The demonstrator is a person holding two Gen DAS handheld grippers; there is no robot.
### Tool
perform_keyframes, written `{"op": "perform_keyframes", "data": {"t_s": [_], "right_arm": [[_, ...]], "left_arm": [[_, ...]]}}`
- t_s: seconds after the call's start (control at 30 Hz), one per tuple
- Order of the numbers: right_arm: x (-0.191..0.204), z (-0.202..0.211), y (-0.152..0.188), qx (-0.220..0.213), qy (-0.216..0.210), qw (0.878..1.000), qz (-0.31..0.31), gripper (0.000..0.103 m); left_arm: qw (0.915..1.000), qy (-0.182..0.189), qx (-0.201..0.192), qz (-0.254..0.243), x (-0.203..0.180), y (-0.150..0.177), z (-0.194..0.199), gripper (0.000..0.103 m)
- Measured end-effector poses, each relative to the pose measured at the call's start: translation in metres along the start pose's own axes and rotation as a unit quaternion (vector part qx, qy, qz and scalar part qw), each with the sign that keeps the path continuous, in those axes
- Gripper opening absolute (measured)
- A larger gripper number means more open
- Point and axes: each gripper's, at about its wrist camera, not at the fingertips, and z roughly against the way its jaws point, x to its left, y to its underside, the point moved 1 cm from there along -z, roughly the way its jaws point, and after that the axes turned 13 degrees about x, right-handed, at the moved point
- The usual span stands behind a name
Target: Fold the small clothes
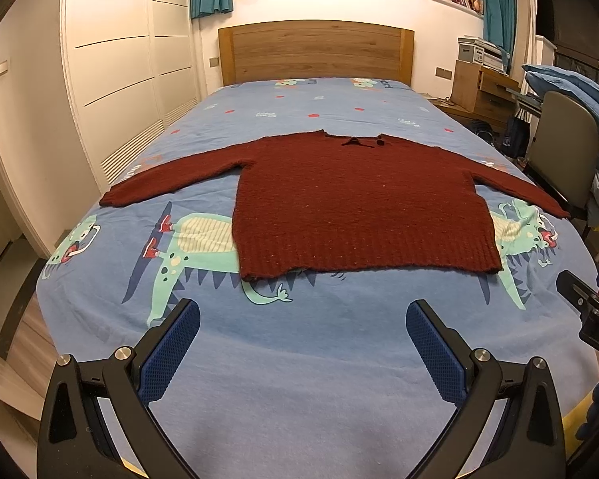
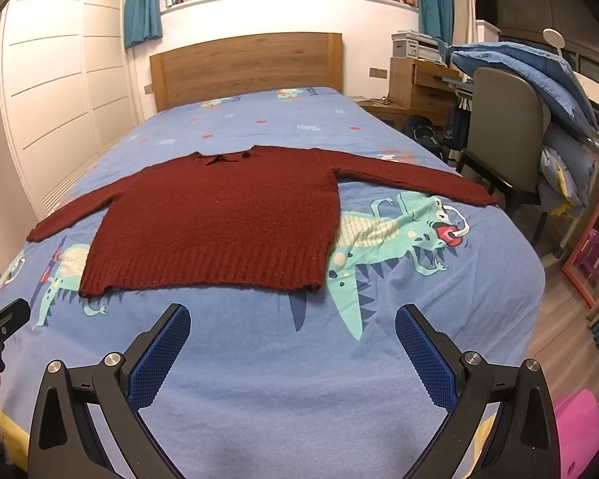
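A small dark red knit sweater lies flat on the blue dinosaur-print bed sheet, both sleeves spread out sideways, hem toward me. It also shows in the right wrist view. My left gripper is open and empty, hovering over the sheet in front of the hem. My right gripper is open and empty, also short of the hem. Part of the right gripper's body shows at the right edge of the left wrist view.
A wooden headboard stands at the far end. White wardrobe doors run along the left side. A chair piled with blue bedding stands to the right of the bed, with a wooden desk behind it.
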Motion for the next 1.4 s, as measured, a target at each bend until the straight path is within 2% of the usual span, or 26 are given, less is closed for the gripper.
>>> {"op": "perform_keyframes", "data": {"t_s": [0.23, 0.6, 1.03, 1.2, 1.4], "right_arm": [[-0.001, -0.003, 0.000, 0.005, 0.001, 1.000, -0.002, 0.103], [-0.002, -0.007, -0.002, 0.010, 0.001, 1.000, -0.003, 0.103], [-0.009, -0.018, -0.002, 0.026, -0.007, 1.000, -0.015, 0.103], [-0.026, -0.018, -0.011, 0.026, -0.011, 0.999, -0.042, 0.103], [-0.062, -0.026, -0.034, 0.025, -0.005, 0.996, -0.087, 0.103]], "left_arm": [[0.9994, -0.010, 0.032, -0.004, 0.000, -0.001, -0.004, 0.102], [0.9990, -0.028, 0.035, -0.002, 0.002, -0.002, -0.008, 0.102], [0.9988, -0.018, 0.045, 0.011, 0.003, -0.003, -0.019, 0.102], [0.9988, -0.029, 0.038, 0.010, 0.007, -0.008, -0.019, 0.102], [0.9974, -0.068, 0.024, -0.001, 0.014, -0.027, -0.018, 0.102]]}}
